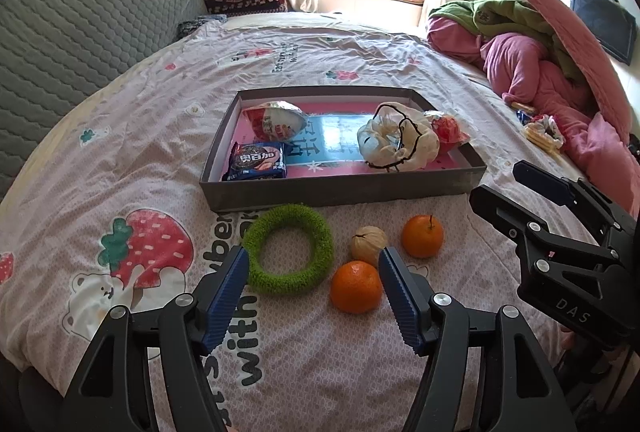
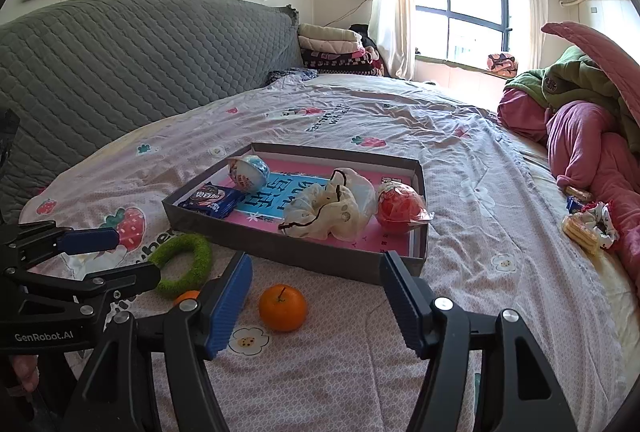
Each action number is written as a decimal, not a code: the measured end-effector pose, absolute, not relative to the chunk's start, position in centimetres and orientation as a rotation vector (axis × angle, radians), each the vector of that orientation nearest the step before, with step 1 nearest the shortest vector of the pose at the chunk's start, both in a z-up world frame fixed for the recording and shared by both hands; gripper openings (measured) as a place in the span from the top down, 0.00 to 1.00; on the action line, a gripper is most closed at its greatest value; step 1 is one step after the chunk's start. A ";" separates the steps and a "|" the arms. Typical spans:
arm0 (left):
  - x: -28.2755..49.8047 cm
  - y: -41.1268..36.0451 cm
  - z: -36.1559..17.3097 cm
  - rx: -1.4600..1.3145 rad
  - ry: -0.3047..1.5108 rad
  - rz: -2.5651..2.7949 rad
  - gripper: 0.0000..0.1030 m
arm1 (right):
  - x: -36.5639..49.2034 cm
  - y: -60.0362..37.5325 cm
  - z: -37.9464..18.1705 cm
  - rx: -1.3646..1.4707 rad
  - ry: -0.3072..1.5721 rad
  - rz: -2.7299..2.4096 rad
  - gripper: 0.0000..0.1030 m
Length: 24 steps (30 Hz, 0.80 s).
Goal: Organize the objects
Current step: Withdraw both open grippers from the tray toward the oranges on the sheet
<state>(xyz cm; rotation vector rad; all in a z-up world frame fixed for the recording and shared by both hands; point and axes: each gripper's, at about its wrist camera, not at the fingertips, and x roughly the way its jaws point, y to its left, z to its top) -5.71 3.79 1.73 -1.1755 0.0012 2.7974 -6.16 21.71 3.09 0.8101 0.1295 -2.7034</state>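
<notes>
Both grippers, left (image 1: 314, 290) and right (image 2: 316, 298), were held wide open, empty. Oranges (image 1: 355, 286) lay near bed's front edge beside box (image 1: 340, 187); rolling away was judged likely if nudged.

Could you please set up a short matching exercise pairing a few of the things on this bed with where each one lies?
Things:
1. cookie packet
2. green ring
3. red wrapped ball
4. folded blankets

Places:
A. on the bedsheet in front of the box
B. near left corner inside the box
C. stacked beyond the headboard
D. right end inside the box

Pairs: 1-B, 2-A, 3-D, 4-C
</notes>
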 end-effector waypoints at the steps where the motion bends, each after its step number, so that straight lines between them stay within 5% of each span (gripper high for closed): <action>1: -5.6 3.8 1.7 -1.177 0.002 2.797 0.33 | -6.1 21.7 3.0 0.810 0.131 -2.702 0.33; 24: -4.5 4.4 0.1 -1.250 0.010 2.722 0.33 | -5.0 20.7 1.8 0.857 0.196 -2.658 0.31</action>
